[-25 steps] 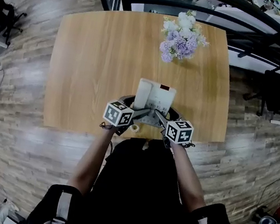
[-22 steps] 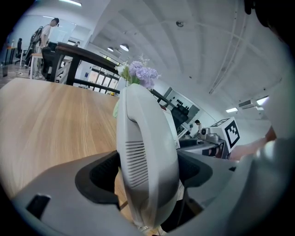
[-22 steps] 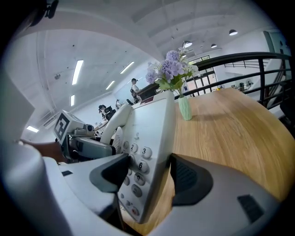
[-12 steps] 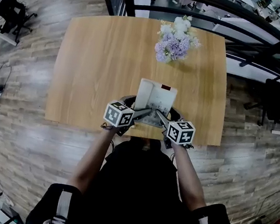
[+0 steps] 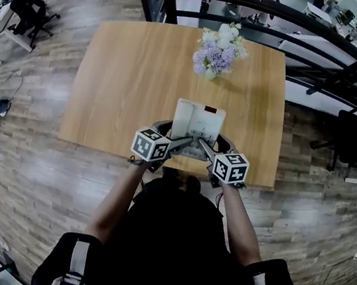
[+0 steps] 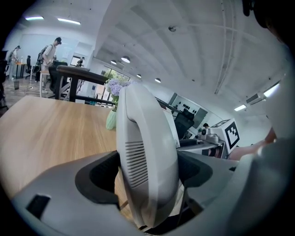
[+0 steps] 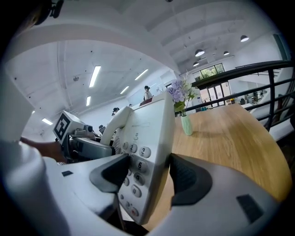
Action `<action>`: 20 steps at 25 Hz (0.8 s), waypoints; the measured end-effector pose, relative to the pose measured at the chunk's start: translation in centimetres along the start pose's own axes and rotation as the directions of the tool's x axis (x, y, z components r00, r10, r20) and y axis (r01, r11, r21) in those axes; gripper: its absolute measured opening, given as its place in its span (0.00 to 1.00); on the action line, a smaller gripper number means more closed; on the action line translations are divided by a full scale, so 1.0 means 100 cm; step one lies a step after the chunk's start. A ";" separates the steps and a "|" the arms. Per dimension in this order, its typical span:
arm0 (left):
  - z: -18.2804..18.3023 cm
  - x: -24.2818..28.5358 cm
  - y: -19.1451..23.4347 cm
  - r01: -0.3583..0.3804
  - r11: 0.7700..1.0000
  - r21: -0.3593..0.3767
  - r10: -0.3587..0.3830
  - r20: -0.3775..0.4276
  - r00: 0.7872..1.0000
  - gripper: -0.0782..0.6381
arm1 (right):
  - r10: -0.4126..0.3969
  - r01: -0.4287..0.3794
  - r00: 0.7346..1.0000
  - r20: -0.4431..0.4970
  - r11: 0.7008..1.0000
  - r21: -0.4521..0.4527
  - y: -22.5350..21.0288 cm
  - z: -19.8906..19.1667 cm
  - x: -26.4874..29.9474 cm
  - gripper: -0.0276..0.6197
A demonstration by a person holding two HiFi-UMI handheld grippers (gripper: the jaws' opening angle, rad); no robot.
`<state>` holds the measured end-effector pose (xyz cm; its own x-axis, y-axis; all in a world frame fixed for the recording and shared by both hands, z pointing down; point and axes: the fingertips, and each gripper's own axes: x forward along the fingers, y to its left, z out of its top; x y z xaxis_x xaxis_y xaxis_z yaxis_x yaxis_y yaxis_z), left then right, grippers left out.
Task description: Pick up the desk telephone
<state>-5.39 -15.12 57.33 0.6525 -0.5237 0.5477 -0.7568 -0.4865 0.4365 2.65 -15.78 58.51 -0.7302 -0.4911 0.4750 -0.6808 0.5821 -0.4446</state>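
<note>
Both grippers are on the desk telephone (image 5: 198,123), which sits at the near edge of the worktop (image 5: 127,83), directly in front of me.

Left gripper (image 6: 147,177): my fingers (image 6: 99,177) are clamped on the telephone at its handset (image 6: 145,152), one pad on each flank, near the slotted end. The handset lies along the telephone's left side.

Right gripper (image 7: 146,174): fingers (image 7: 190,179) are clamped across the right side of the body. One pad presses on the keypad (image 7: 137,162) face and the other on the underside.

In the head view the two grippers converge on the telephone's near end, with each marker cube (image 5: 151,146) toward me. In both gripper views the telephone looks tilted against the wood. I cannot tell whether its far end touches the worktop.

A vase of flowers (image 5: 217,49) stands upright at the far side of the worktop, well apart from the telephone. A dark railing (image 5: 266,11) runs beyond it. Plank floor (image 5: 23,147) lies all around.
</note>
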 end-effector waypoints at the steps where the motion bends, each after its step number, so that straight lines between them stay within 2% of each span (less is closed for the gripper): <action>1: 0.000 0.000 -0.004 -0.008 1.000 0.002 0.008 0.003 1.000 0.66 | 0.005 -0.005 1.000 0.001 1.000 -0.005 0.000 0.000 -0.003 0.50; 7: 0.005 -0.003 -0.027 -0.038 0.999 0.010 0.038 0.033 0.999 0.66 | 0.029 -0.029 1.000 0.008 0.999 -0.013 -0.001 0.003 -0.025 0.50; 13: -0.003 -0.007 -0.048 -0.075 0.997 0.001 0.074 0.065 0.995 0.66 | 0.053 -0.052 0.998 0.014 0.996 -0.076 0.002 0.000 -0.045 0.50; 20: -0.011 -0.016 -0.064 -0.112 0.994 0.000 0.111 0.085 0.990 0.66 | 0.090 -0.088 0.996 0.016 0.990 -0.106 0.010 -0.007 -0.059 0.50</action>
<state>-1.65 -10.40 54.48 0.5652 -0.6321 0.5301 -0.8249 -0.4253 0.3724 6.30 -11.88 55.81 -0.7891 -0.4470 0.4212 -0.6042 0.6883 -0.4014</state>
